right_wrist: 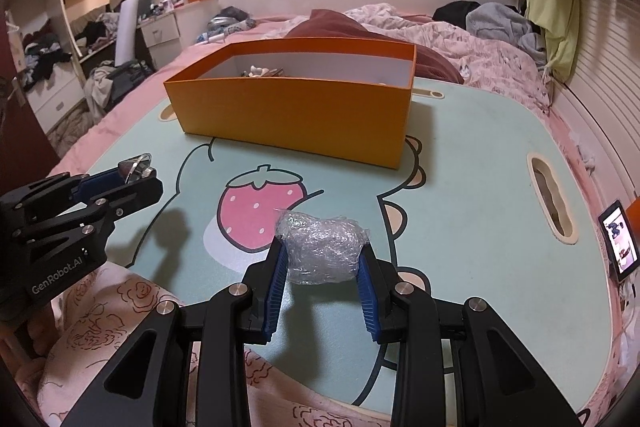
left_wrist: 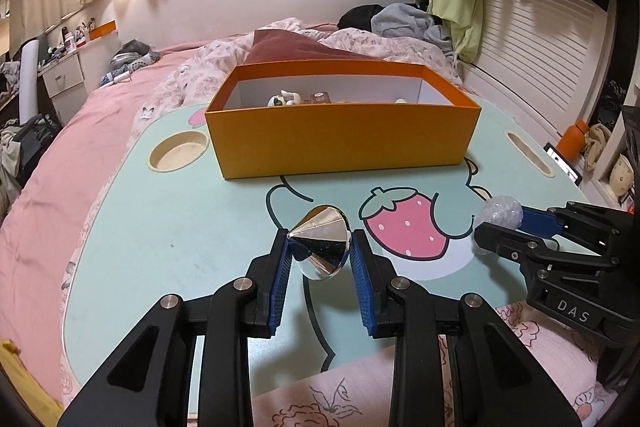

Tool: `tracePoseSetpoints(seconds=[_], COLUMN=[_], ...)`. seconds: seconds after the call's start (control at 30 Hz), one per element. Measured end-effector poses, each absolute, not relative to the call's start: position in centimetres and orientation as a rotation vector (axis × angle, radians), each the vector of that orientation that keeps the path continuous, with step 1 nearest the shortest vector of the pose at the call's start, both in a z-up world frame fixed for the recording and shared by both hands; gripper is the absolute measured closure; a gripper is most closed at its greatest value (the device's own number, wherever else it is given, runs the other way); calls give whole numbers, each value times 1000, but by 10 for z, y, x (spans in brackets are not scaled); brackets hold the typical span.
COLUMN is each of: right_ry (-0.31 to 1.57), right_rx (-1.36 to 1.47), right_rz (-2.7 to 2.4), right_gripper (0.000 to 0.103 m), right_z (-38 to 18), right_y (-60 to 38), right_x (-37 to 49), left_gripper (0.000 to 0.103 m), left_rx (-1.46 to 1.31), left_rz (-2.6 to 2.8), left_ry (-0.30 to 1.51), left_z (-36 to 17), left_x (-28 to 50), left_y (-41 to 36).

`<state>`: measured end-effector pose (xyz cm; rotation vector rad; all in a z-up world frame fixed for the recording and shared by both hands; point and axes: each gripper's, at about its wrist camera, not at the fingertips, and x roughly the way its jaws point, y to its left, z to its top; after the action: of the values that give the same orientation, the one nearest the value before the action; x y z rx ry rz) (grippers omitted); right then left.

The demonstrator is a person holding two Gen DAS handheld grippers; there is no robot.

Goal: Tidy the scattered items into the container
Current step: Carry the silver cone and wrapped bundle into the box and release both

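My left gripper is shut on a shiny silver double-cone object, held just above the mint lap table. My right gripper is shut on a crumpled wad of clear bubble wrap, also above the table. Each gripper shows in the other's view: the right gripper with its bubble wrap at the right, the left gripper with the silver object at the left. The open orange box stands at the table's far side, small items inside.
The table lies on a bed with pink bedding and a rumpled quilt. It has a round cup recess and a slot handle. A lit phone lies off the right edge. Clothes hang at the right.
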<state>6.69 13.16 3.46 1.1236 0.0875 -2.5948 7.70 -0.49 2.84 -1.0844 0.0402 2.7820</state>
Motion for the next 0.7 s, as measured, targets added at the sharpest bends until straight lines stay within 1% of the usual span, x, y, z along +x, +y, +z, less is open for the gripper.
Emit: tracePoseSetpoints(seconds=[0.4, 0.5, 0.6, 0.7], right_ry=[99, 71, -2, -47], right_rx=[1101, 1078, 1003, 941], right_rz=[-2597, -2587, -2586, -2621], right_gripper=[71, 71, 71, 71], right_z=[43, 54, 85, 120], right_y=[130, 130, 134, 139], right_x=[65, 60, 45, 13], left_gripper=[72, 72, 72, 72], left_rx=[-1066, -1024, -959, -908], left_rz=[2792, 2779, 2822, 2870], left_ry=[40, 35, 67, 115], left_z=[43, 66, 106, 138], left_x=[71, 61, 41, 13], left_y=[-10, -13, -19, -20])
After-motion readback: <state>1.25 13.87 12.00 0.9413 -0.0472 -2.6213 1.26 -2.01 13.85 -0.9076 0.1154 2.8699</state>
